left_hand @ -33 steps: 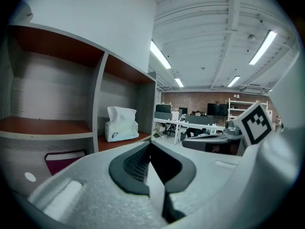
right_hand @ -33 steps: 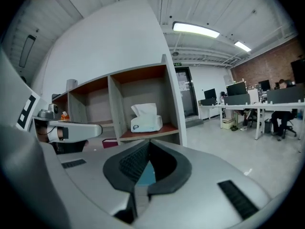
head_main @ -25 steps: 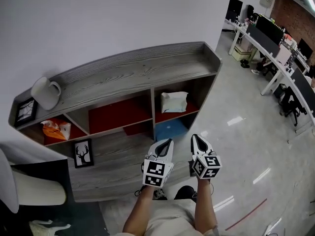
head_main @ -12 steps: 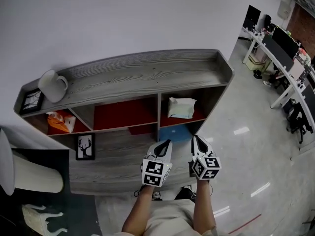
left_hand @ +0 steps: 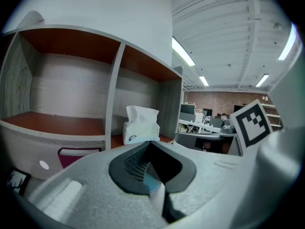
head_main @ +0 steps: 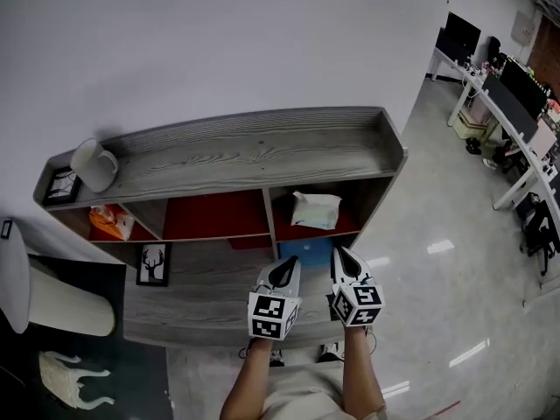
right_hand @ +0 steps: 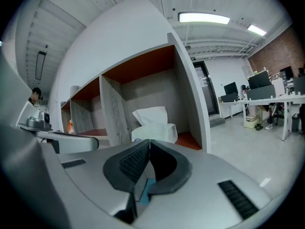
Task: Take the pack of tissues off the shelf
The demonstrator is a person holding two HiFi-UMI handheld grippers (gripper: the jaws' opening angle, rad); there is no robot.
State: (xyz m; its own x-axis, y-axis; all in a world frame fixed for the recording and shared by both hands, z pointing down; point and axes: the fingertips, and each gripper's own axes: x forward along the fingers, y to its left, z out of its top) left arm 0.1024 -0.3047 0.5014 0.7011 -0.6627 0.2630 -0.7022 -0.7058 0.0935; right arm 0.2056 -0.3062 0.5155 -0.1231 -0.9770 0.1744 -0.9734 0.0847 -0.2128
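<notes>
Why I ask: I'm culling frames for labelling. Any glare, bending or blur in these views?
Head view: sharp, but the shelf bows and the floor carries glare streaks. Left gripper view: black corners, tissue pack crisp. Right gripper view: ceiling light blown out, shelf walls curve.

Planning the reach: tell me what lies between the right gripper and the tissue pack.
Nothing: in the right gripper view the tissue pack sits straight beyond the right gripper, open air between.

White left gripper (head_main: 287, 268) and right gripper (head_main: 343, 261) bear black-and-white marker cubes (head_main: 268, 316).
</notes>
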